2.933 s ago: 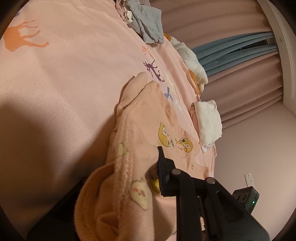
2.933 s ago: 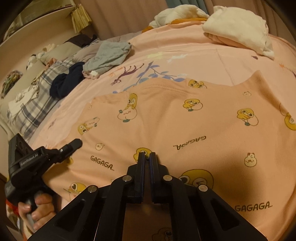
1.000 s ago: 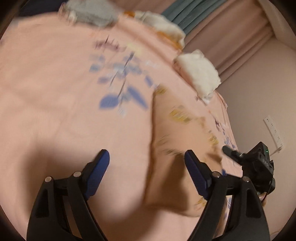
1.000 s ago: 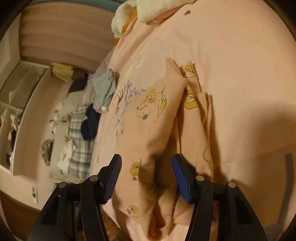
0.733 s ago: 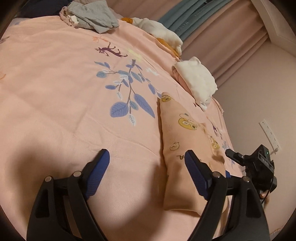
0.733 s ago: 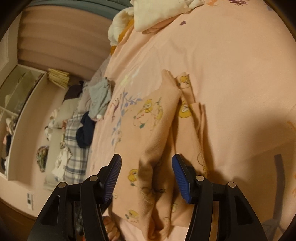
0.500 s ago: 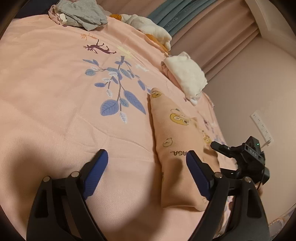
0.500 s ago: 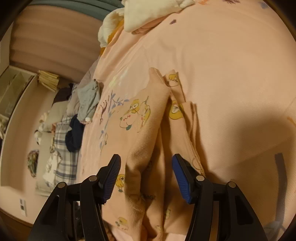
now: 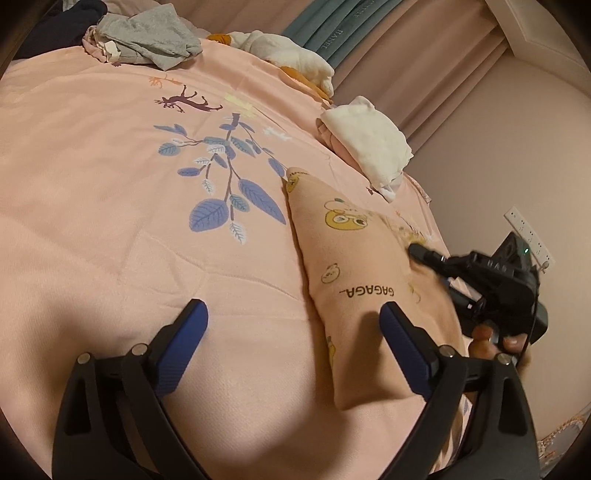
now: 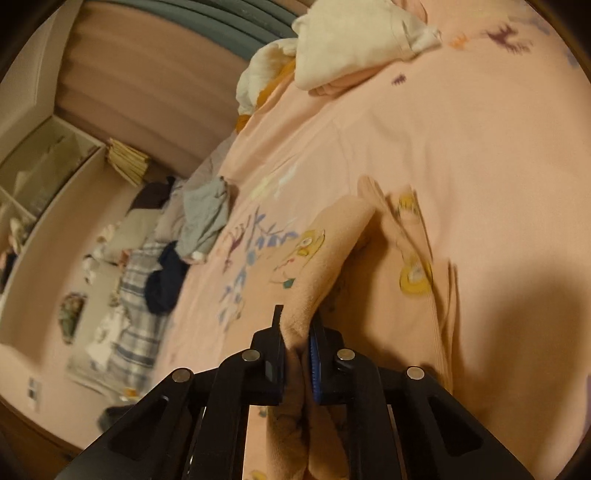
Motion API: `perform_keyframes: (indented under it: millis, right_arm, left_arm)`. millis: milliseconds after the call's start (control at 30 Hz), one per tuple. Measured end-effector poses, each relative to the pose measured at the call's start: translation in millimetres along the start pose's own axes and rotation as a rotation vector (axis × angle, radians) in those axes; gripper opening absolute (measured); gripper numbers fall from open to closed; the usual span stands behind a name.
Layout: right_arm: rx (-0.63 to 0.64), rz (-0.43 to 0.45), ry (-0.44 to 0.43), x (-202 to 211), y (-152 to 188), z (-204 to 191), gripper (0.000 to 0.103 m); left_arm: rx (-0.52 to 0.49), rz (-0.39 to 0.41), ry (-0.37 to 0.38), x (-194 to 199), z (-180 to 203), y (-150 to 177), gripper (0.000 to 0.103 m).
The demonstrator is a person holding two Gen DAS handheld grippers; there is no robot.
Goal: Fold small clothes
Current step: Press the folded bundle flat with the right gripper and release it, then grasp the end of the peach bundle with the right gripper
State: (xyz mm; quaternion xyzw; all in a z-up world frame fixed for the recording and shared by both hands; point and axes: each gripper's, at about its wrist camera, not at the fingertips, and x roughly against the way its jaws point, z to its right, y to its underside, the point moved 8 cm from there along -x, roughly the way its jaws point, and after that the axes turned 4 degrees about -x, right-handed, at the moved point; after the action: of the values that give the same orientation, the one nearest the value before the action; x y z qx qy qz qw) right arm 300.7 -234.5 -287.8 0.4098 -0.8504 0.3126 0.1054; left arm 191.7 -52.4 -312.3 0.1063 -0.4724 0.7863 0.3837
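**A:** Garment first, from the left wrist view. The peach printed garment (image 9: 354, 258) lies as a long narrow strip on the pink bedspread (image 9: 110, 184), beside the blue leaf print. The left gripper (image 9: 291, 332) hangs above its near end, jaws spread wide, nothing between them.

**B:** Why so wide?

**A:** My guess is it is lined up to take the near end for the next fold. The right gripper (image 9: 417, 251) comes in from the far side, its tip at the strip's far edge; from here I cannot tell how its jaws stand.

**B:** And the right wrist view?

**A:** There the right gripper (image 10: 297, 332) is pinched narrow on a raised fold of the peach printed garment (image 10: 332, 258), lifting that edge off the bed, probably so the layers stay together. The picture is somewhat blurred.

**B:** Any baskets or boxes?

**A:** None that I can see. The folded cream clothes (image 9: 369, 140) and the grey garment (image 9: 147, 33) simply lie on the bed, well apart from the work.
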Motion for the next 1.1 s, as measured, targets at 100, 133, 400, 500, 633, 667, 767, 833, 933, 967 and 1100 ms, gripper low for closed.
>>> perform_keyframes:
  millis: [100, 133, 400, 500, 633, 667, 767, 833, 933, 967, 1100]
  right_arm:
    - [0.07, 0.034, -0.039, 6.7, -4.6, -17.7, 0.013]
    - [0.104, 0.062, -0.059, 12.7, -7.5, -25.3, 0.013]
    - [0.111, 0.142, 0.052, 20.7, -24.0, -8.5, 0.013]
    - [0.014, 0.109, 0.173, 13.9, -23.9, 22.5, 0.013]
    - [0.0, 0.184, 0.157, 38.8, -29.1, 28.3, 0.008]
    - [0.006, 0.2, 0.154, 46.4, -30.6, 27.1, 0.008]
    - [0.019, 0.196, 0.18, 59.6, -29.6, 25.6, 0.008]
    - [-0.015, 0.118, 0.158, 58.5, -22.2, 29.1, 0.029]
    - [-0.05, 0.049, 0.064, 55.3, -9.4, 28.4, 0.053]
    - [-0.043, 0.035, 0.06, 54.6, -5.8, 27.4, 0.053]
    - [-0.03, -0.007, 0.028, 47.8, 4.9, 22.8, 0.053]
  left_arm:
    - [-0.01, -0.003, -0.003, -1.4, 1.4, 0.4, 0.097]
    - [-0.012, -0.004, -0.003, -1.6, 2.0, 0.6, 0.097]
    - [-0.018, -0.008, -0.001, -3.8, 3.0, 0.0, 0.099]
    - [-0.02, -0.01, -0.002, -3.6, 3.2, 0.7, 0.099]
    - [-0.019, -0.01, -0.002, -3.6, 3.0, 1.3, 0.099]
    - [-0.02, -0.01, -0.002, -3.6, 3.0, 1.2, 0.099]
    - [-0.025, -0.011, -0.004, -4.2, 3.5, 1.3, 0.1]
    - [-0.03, -0.012, -0.006, -4.1, 3.9, 1.7, 0.1]
    - [-0.031, -0.011, -0.004, -3.9, 3.7, 2.1, 0.101]
    - [-0.031, -0.01, -0.004, -3.7, 3.6, 2.1, 0.101]
    - [-0.034, -0.011, -0.005, -3.6, 3.5, 2.3, 0.101]
